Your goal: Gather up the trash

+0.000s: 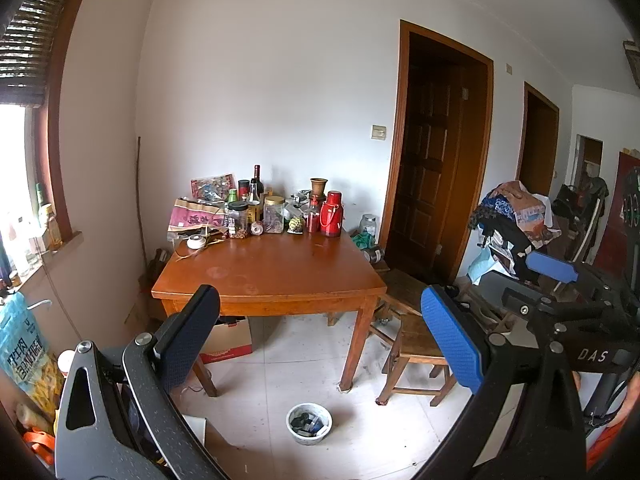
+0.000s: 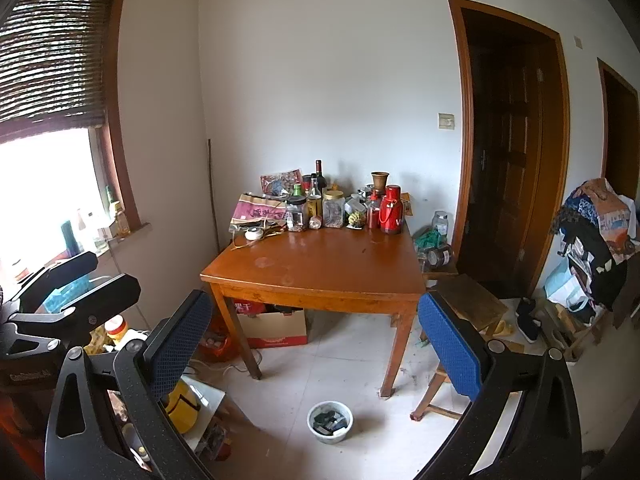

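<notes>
Hovering well back from wooden surface point(image 1: 272, 276), left gripper point(image 1: 320, 340) and right gripper point(image 2: 316, 344) both spreading wide, holding nothing, likely surveying room. White basin point(image 2: 330, 422) sitting on floor by surface's front leg, already containing dark trash, seemingly serving as collection point. Bottles and jars point(image 2: 334, 208) crowding surface's far edge, leaving front bare.

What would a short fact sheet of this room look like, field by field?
Place: room with a wooden table in the corner
On the table: bottles, jars and a red flask, crowded along the wall side
On the floor: white bowl holding dark bits
Under the table: cardboard box
Left gripper: jaws open, empty
Right gripper: jaws open, empty
</notes>
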